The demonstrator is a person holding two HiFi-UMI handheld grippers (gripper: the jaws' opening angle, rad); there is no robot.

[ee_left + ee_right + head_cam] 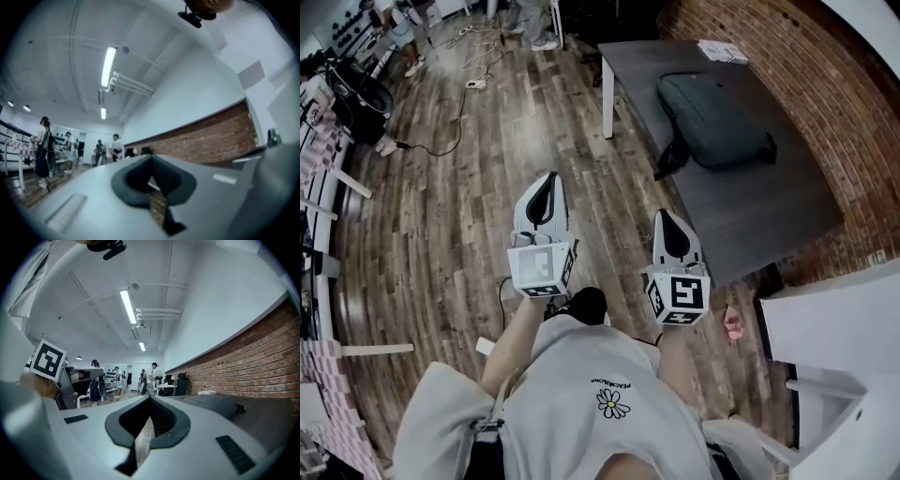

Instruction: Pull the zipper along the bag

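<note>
**Task status: not started (approx. 0 %).**
- Left tool [546, 187] [151, 161]: jaws fully together, nothing between them.
- Right tool [150, 401] [667, 223]: jaws fully together, nothing between them.
- Both tools are held level in front of the person, side by side, over the floor and not over the worktop.
- Dark grey-green soft fabric bag [712, 122] [211, 404]: lies flat on the worktop at approx. 1 o'clock from the tools, well apart from both. Its black strap [670, 161] hangs over the worktop edge at the bag's 8 o'clock.
- Zipper and slider can't be made out at this range; open or closed is unknown.
- Remaining: approach, locate the slider, steady the bag, grip, pull.

**Surface and room.**
- Dark grey rectangular worktop [769, 216], white legs. White papers [722, 52] at its far corner, 12 o'clock of the bag.
- Red brick wall [825, 84] runs along the worktop at 3 o'clock.
- Brown wood-plank floor [469, 206], with a black cable [450, 122] at 10 o'clock.
- People [151, 376] stand at the far end of the room.
</note>
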